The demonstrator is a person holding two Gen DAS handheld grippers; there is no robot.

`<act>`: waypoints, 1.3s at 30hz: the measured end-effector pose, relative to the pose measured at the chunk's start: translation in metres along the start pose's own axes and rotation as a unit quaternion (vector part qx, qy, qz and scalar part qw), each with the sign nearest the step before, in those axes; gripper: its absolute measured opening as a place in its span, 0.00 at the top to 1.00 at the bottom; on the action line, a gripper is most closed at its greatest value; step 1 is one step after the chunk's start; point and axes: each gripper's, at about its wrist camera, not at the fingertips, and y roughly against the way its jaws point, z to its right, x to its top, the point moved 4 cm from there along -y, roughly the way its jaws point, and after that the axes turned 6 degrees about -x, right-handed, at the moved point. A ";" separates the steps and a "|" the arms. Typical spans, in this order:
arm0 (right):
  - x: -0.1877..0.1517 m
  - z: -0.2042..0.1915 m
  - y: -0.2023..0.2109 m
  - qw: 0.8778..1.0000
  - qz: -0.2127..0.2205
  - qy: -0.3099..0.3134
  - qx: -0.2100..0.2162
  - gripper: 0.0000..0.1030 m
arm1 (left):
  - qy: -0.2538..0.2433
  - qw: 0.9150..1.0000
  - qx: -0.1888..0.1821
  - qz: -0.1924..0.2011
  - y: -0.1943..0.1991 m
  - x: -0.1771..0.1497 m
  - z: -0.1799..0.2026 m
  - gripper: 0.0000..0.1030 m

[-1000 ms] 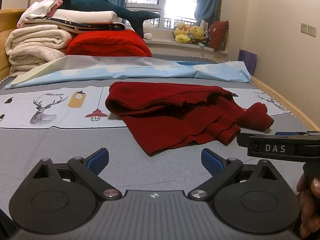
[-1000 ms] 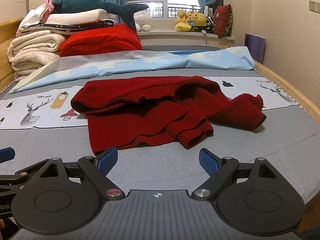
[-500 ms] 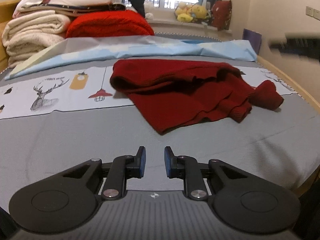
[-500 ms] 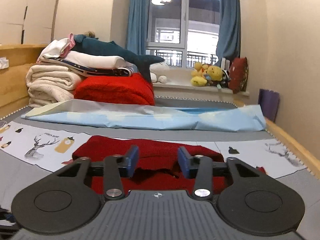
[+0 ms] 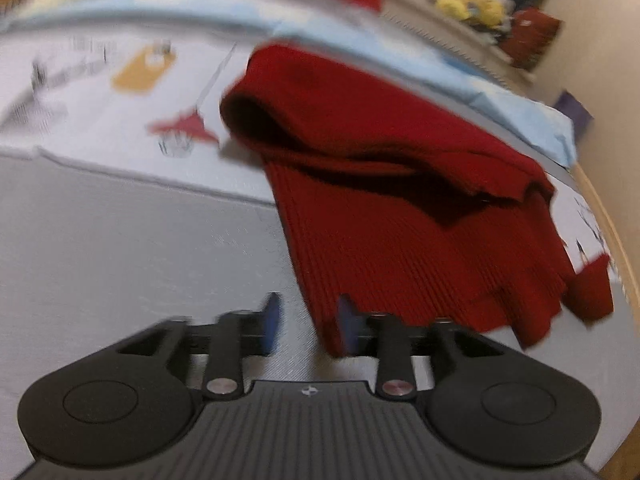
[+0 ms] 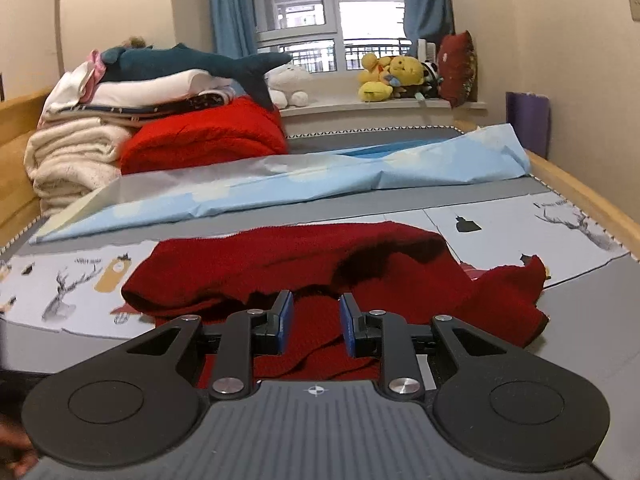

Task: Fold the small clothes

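Observation:
A crumpled dark red knit sweater [image 5: 400,216] lies on the grey bed cover [image 5: 120,240]. In the blurred left wrist view my left gripper [image 5: 306,322] is open a moderate gap at the sweater's near left hem corner, which lies by the right fingertip [image 5: 344,322]; nothing is gripped. In the right wrist view the sweater [image 6: 320,264] spreads across the bed and my right gripper [image 6: 314,324] hovers just above its middle, jaws partly open and empty.
Folded blankets and a red quilt [image 6: 204,136] with a plush shark [image 6: 192,64] are stacked at the back left. A light blue sheet [image 6: 320,176] crosses the bed. The wooden bed edge [image 6: 580,192] runs along the right. Plush toys [image 6: 392,76] sit on the windowsill.
My left gripper has moved forward and down to the sweater's near left corner and opened a little. My right gripper has come closer over the sweater's middle, its gap about unchanged.

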 end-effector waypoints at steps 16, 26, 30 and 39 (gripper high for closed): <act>0.000 0.061 0.001 0.997 -0.023 -0.059 -0.048 0.73 | -0.155 0.988 0.022 0.001 0.035 0.035 0.026 0.95; -0.017 0.057 0.020 0.994 -0.038 -0.076 -0.062 0.73 | -0.240 0.967 0.047 -0.075 0.164 -0.007 -0.059 0.95; -0.026 0.052 0.028 0.994 -0.050 -0.075 -0.057 0.73 | -0.290 0.947 0.076 -0.115 0.198 -0.040 -0.095 0.95; -0.031 0.019 0.012 0.995 -0.087 -0.046 -0.034 0.73 | -0.240 0.955 0.123 -0.126 0.187 -0.024 -0.170 0.80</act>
